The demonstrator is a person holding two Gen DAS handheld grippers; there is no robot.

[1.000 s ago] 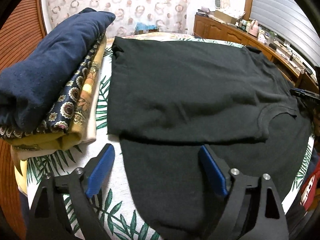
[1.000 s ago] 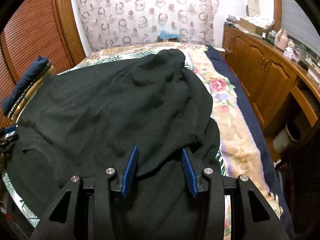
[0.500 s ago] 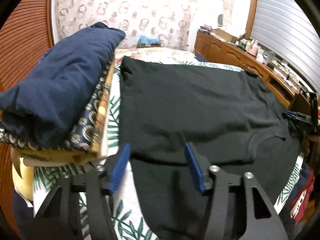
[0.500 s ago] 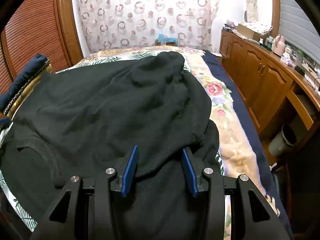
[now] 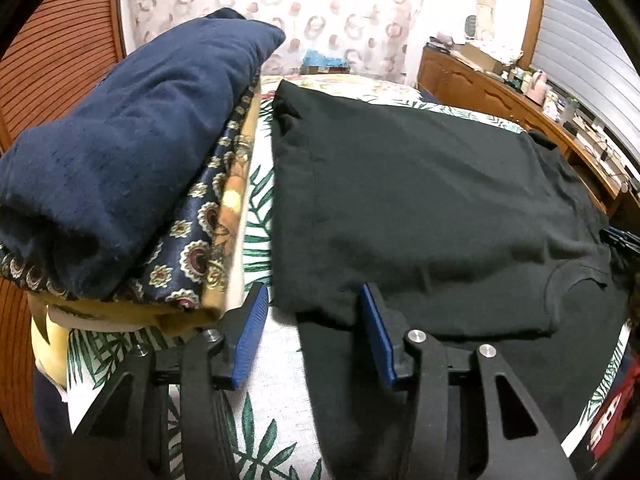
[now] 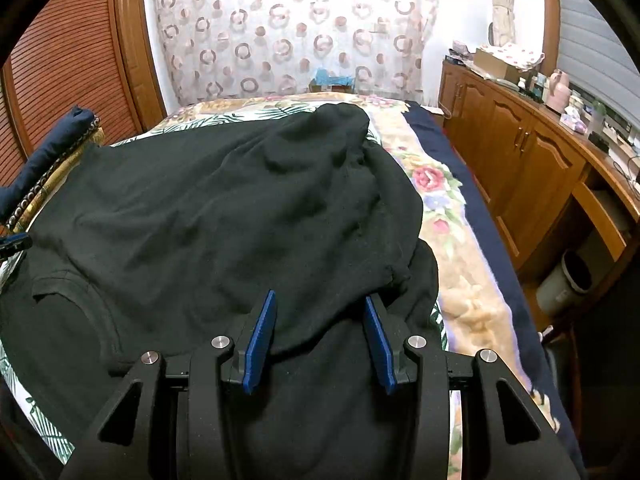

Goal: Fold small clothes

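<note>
Black shirt, folded over

Folded clothes stack crowding left

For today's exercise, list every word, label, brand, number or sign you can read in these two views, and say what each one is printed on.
No text can be read for certain.
Red item at the bed's near right edge, left wrist view: pale marks, too blurred to read.
Bottles and boxes on the wooden cabinet: labels too small to read.
Black shirt and folded stack: no print seen.
</note>
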